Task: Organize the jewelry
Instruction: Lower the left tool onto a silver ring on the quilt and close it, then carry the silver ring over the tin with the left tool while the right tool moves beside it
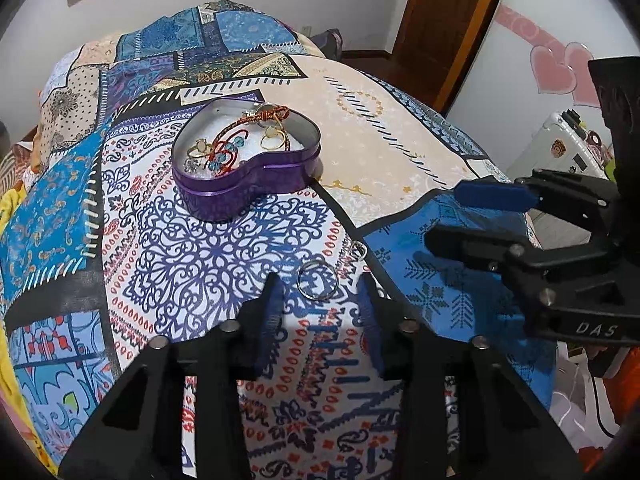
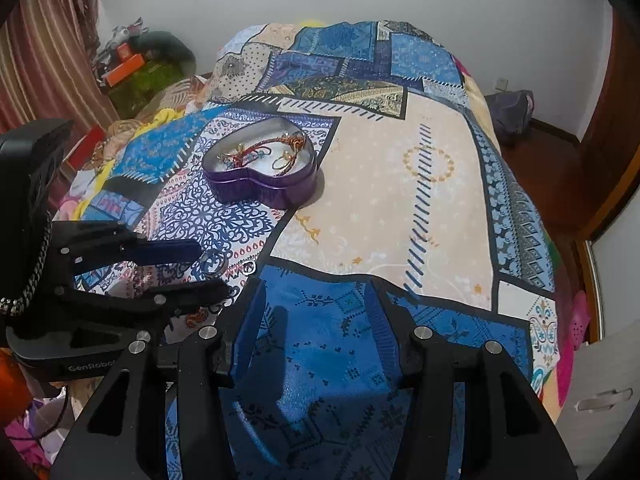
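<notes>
Surface: bed with a patchwork-print bedspread [image 1: 400,152] in blue, cream and white paisley panels, filling most of both views.

Purple heart-shaped metal tin [image 1: 248,176], lid off, sits upper centre-left in the left wrist view; inside are gold rings, a red braided cord with turquoise beads, and other small pieces I can't resolve.

Silver ring [image 1: 318,280] lies flat on the bedspread at frame centre, below the tin and apart from it. A smaller silver ring [image 1: 359,249] lies just up-right of it.

Left gripper [image 1: 320,296]: jaws spread, straddling the silver ring, pads not touching it.

Right gripper [image 2: 316,312]: jaws spread, nothing between them, over a blue panel; it shows at right in the left wrist view.

Room: white walls, brown wooden door [image 1: 448,20] upper right, pink heart decals [image 1: 560,68] on a white panel, striped curtain [image 2: 44,40] upper left in the right wrist view, clutter beside it.
</notes>
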Tool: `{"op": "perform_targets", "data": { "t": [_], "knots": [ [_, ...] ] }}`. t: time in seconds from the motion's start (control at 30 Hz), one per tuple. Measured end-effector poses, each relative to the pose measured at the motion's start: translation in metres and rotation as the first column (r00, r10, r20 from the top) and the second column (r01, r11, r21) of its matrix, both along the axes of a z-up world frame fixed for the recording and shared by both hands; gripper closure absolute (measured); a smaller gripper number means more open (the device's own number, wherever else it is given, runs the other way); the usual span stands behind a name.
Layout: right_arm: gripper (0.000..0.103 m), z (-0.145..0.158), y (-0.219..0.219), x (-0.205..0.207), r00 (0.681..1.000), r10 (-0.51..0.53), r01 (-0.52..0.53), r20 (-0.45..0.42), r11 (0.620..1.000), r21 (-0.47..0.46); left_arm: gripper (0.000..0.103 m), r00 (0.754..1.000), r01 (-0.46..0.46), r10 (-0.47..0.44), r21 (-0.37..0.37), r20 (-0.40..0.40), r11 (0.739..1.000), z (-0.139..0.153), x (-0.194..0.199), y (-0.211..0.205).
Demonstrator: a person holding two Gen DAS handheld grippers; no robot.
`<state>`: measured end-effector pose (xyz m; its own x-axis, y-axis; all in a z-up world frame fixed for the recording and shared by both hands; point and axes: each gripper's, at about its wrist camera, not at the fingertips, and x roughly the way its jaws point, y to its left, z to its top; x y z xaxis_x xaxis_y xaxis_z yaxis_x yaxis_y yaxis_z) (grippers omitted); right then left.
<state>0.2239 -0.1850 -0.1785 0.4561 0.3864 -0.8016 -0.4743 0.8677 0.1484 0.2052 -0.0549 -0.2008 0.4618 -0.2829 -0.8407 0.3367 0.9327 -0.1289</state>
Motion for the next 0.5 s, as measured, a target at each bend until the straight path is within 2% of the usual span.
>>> {"op": "perform_targets", "data": {
  "t": [0.07,0.1,0.4,0.5],
  "knots": [
    [0.056,-0.002,0.0,0.001,1.0,0.008,-0.008,-0.014,1.0,0.009,0.081,1.0,-0.005,0.005,-0.005,0.004,1.0,-0.001,0.004,0.001],
    [0.056,-0.002,0.001,0.001,1.0,0.011,-0.011,-0.015,1.0,0.01,0.082,1.0,-0.008,0.008,-0.004,0.004,1.0,-0.001,0.005,0.002],
    [0.056,-0.004,0.023,-0.001,0.997,0.072,-0.072,-0.003,0.997,0.0,0.082,0.997,-0.049,0.05,-0.03,0.051,0.998,0.012,0.006,0.019],
    [0.059,-0.006,0.035,-0.001,0.994,0.105,-0.105,0.004,0.994,-0.019,0.082,0.995,-0.069,0.071,-0.027,0.074,0.997,0.018,0.003,0.028]
  ]
}}
